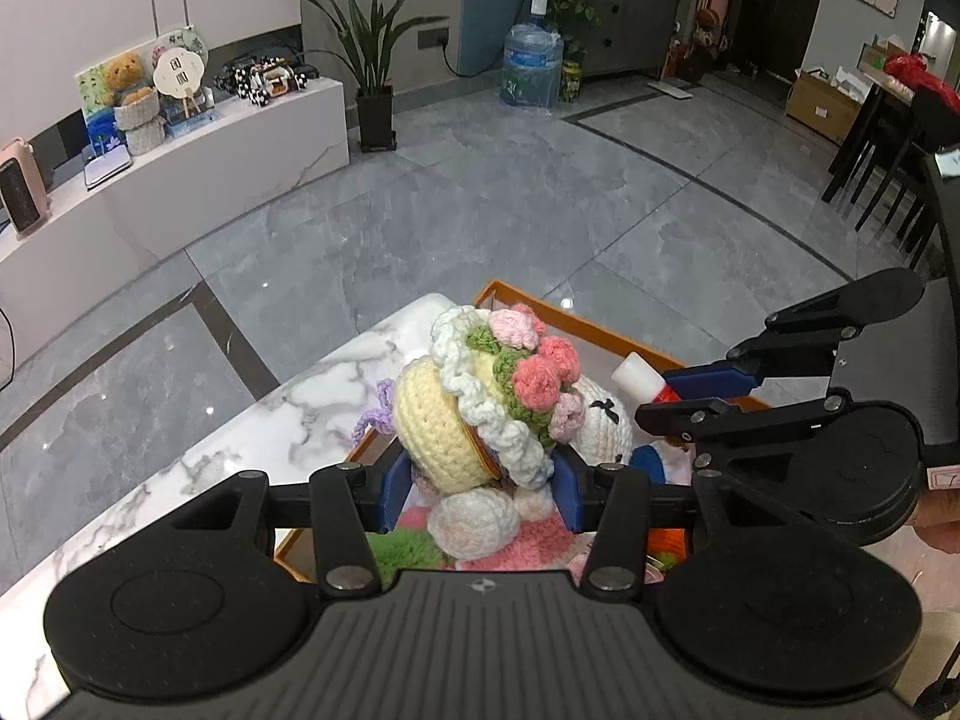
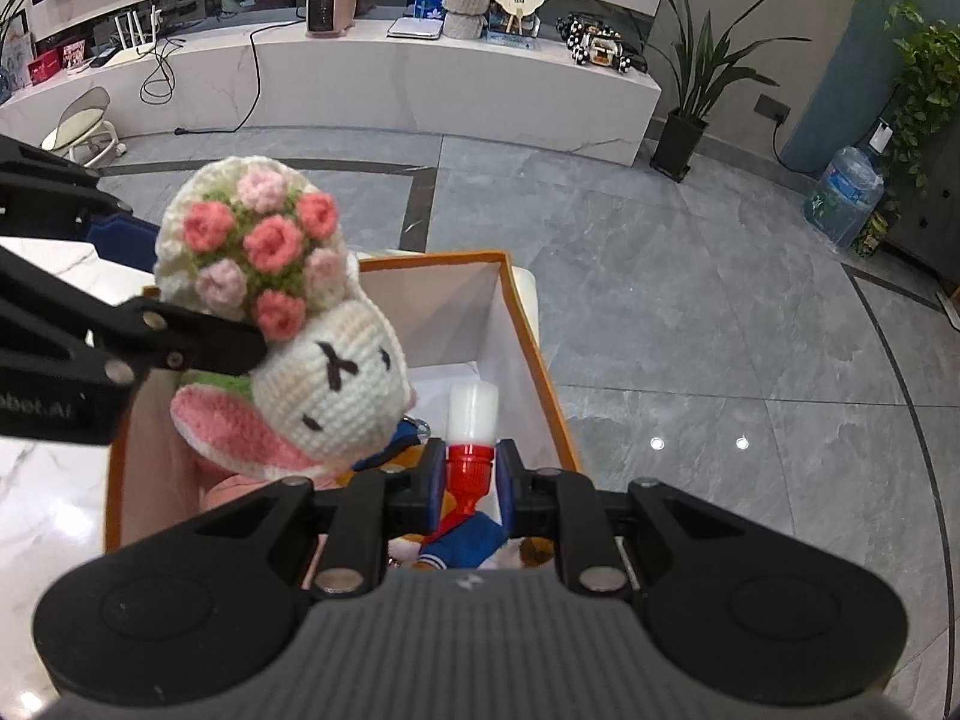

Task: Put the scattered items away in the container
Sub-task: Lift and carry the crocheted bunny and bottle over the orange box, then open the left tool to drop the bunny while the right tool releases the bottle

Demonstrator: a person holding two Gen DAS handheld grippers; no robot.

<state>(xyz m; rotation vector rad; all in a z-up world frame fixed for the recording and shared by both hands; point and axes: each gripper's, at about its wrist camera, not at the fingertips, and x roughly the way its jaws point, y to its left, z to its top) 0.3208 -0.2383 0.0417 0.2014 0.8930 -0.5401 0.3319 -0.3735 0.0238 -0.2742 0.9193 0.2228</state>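
My left gripper [image 1: 480,495] is shut on a crochet bunny doll [image 1: 474,396] with a cream body, a white ruffle and pink roses. It hangs over the orange-rimmed box [image 1: 600,324]. From the right wrist view the same doll [image 2: 336,384] shows its white face and rose bouquet above the box [image 2: 528,324]. My right gripper [image 2: 470,480] is shut on a small bottle [image 2: 472,426] with a red neck and a white cap, held above the box's right inner wall. In the left wrist view that bottle [image 1: 639,375] pokes out between the right gripper's blue pads [image 1: 714,381].
The box sits on a white marble table [image 1: 210,450] near its corner. Inside lie other soft toys, one in a blue outfit [image 2: 462,540], plus pink and green knits [image 1: 408,546]. Beyond the table is grey tiled floor [image 1: 480,210], with a low white bench and potted plants behind it.
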